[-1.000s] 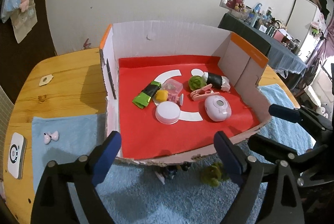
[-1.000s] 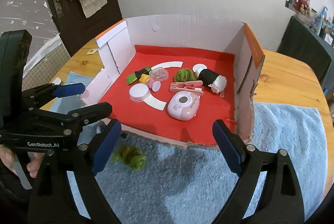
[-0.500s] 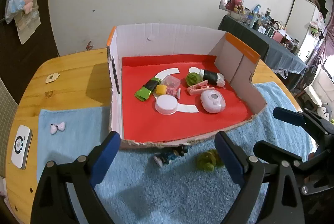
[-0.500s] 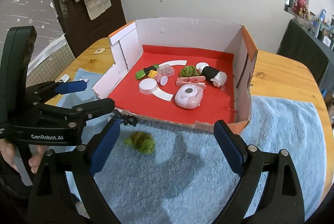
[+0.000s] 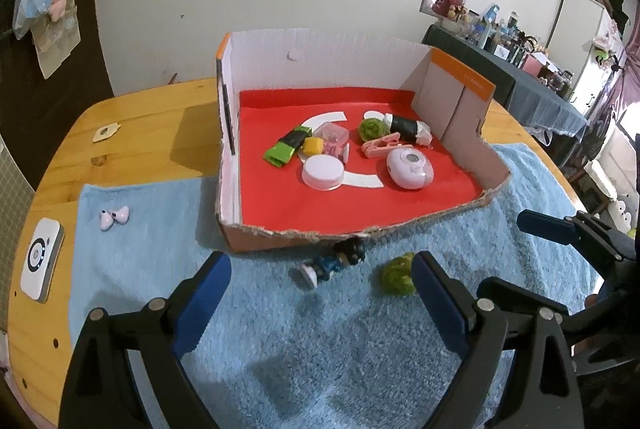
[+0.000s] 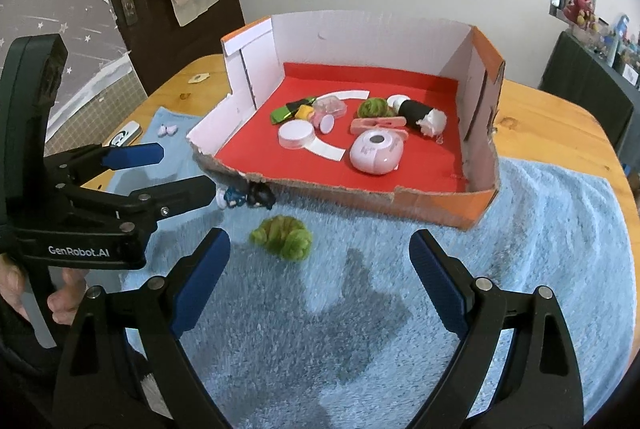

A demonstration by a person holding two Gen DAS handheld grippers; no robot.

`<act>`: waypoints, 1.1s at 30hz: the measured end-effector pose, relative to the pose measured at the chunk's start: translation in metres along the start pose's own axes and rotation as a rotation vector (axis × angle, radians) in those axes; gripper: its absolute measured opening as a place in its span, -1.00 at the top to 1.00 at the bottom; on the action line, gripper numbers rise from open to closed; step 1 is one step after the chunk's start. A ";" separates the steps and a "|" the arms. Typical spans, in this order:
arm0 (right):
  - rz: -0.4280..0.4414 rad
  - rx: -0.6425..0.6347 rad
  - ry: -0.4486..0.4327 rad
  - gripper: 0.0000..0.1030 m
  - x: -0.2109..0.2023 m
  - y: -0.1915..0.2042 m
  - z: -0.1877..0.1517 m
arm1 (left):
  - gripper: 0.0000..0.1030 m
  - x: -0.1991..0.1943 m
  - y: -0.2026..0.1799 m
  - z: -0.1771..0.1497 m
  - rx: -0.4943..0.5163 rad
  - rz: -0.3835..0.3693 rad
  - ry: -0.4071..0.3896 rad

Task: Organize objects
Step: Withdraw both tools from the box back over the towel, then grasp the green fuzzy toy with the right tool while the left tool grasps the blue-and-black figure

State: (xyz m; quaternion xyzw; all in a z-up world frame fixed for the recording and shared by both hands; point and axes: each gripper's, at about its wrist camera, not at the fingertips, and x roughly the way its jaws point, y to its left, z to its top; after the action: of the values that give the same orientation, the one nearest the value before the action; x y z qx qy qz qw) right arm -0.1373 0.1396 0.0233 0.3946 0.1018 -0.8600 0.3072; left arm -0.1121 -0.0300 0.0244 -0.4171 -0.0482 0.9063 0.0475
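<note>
1. My left gripper [image 5: 320, 293] fills the bottom of the left wrist view, its jaws spread wide with nothing between them but blue towel [image 5: 280, 369].
2. My right gripper [image 6: 318, 281] sits the same way at the bottom of the right wrist view: jaws wide apart, holding nothing, over the towel.
3. In the right wrist view my left gripper also shows at the left edge, a hand [image 6: 60, 305] wrapped round its handle at lower left.
4. The box [image 5: 460, 97], cardboard with a red floor, stands in the middle of both views, its torn front edge resting on the towel.
5. Inside it, roughly centre frame, lie a white round lid [image 5: 323, 172], a pink oval case [image 5: 410, 169], a pink clip [image 5: 380, 145], a green yarn ball [image 5: 372, 128], a black-and-white roll [image 5: 408, 127], a green-and-black strip [image 5: 285, 147], a small yellow piece [image 5: 313, 145] and a clear pink case [image 5: 330, 135].
6. Outside the box, a second green yarn tuft [image 6: 282, 237] lies on the towel just below the front edge, near my right gripper's left finger in the right wrist view.
7. A small dark-haired figure [image 5: 334, 263] lies on its side against the box's front wall, left of that tuft.
8. At the left of the left wrist view, two white earbuds [image 5: 114, 217] rest on the towel, and a white device [image 5: 41, 265] lies on the wooden table [image 5: 140, 133] beside it.
</note>
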 end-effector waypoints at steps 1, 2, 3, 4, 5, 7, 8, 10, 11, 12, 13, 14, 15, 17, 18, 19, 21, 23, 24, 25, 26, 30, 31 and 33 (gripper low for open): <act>0.000 -0.002 0.005 -0.79 0.002 0.001 -0.001 | -0.76 0.000 0.000 -0.002 0.003 -0.003 0.001; 0.001 -0.004 0.011 -0.78 0.004 0.002 -0.002 | -0.73 0.001 0.001 -0.003 0.007 -0.004 0.004; 0.002 -0.007 0.016 -0.78 0.006 0.003 -0.003 | -0.66 0.001 0.001 -0.005 0.013 -0.006 0.007; 0.002 -0.011 0.022 -0.78 0.009 0.004 -0.003 | -0.59 0.002 0.001 -0.006 0.018 -0.008 0.012; 0.000 -0.015 0.026 -0.78 0.012 0.005 -0.004 | -0.56 0.003 0.002 -0.006 0.021 -0.009 0.016; 0.000 -0.022 0.035 -0.78 0.016 0.007 -0.005 | -0.43 0.007 0.004 -0.009 0.025 -0.012 0.028; 0.000 -0.025 0.039 -0.77 0.018 0.009 -0.006 | -0.38 0.008 0.006 -0.010 0.027 -0.014 0.034; -0.001 -0.032 0.048 -0.73 0.023 0.010 -0.007 | -0.22 0.012 0.008 -0.012 0.029 -0.019 0.046; 0.000 -0.034 0.055 -0.70 0.026 0.011 -0.007 | -0.18 0.014 0.010 -0.013 0.030 -0.022 0.052; 0.000 -0.036 0.059 -0.64 0.028 0.012 -0.007 | -0.12 0.015 0.010 -0.014 0.030 -0.022 0.054; -0.001 -0.038 0.063 -0.55 0.030 0.012 -0.007 | -0.07 0.017 0.011 -0.015 0.032 -0.023 0.058; -0.001 -0.041 0.071 -0.51 0.034 0.013 -0.007 | -0.05 0.018 0.012 -0.015 0.034 -0.023 0.060; -0.001 -0.041 0.077 -0.44 0.037 0.013 -0.007 | -0.04 0.020 0.013 -0.015 0.036 -0.024 0.063; 0.007 -0.042 0.091 -0.38 0.043 0.015 -0.006 | -0.04 0.024 0.013 -0.016 0.041 -0.028 0.067; 0.008 -0.043 0.095 -0.36 0.045 0.015 -0.006 | -0.04 0.025 0.013 -0.016 0.042 -0.028 0.068; 0.008 -0.045 0.098 -0.35 0.047 0.016 -0.006 | -0.01 0.026 0.013 -0.016 0.046 -0.029 0.069; 0.011 -0.050 0.105 -0.34 0.052 0.018 -0.004 | 0.02 0.029 0.013 -0.015 0.050 -0.033 0.074; 0.012 -0.054 0.111 -0.34 0.057 0.018 -0.003 | 0.02 0.032 0.014 -0.015 0.054 -0.032 0.079; 0.012 -0.054 0.113 -0.34 0.059 0.018 -0.003 | 0.02 0.033 0.014 -0.014 0.056 -0.032 0.081; 0.013 -0.054 0.115 -0.34 0.060 0.018 -0.002 | 0.02 0.035 0.014 -0.014 0.058 -0.033 0.084; 0.014 -0.053 0.118 -0.34 0.063 0.018 -0.002 | 0.02 0.037 0.013 -0.013 0.061 -0.034 0.086; 0.016 -0.051 0.128 -0.32 0.070 0.016 -0.001 | 0.08 0.044 0.012 -0.012 0.070 -0.034 0.099; 0.017 -0.050 0.131 -0.31 0.071 0.015 -0.002 | 0.08 0.045 0.012 -0.012 0.070 -0.034 0.103; 0.018 -0.050 0.133 -0.30 0.072 0.013 -0.003 | 0.08 0.049 0.011 -0.011 0.070 -0.040 0.110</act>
State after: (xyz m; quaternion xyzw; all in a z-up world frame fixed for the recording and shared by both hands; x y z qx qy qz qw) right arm -0.1641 0.0983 -0.0313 0.4439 0.1399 -0.8263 0.3171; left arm -0.1363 -0.0344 -0.0208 -0.4635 -0.0223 0.8820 0.0824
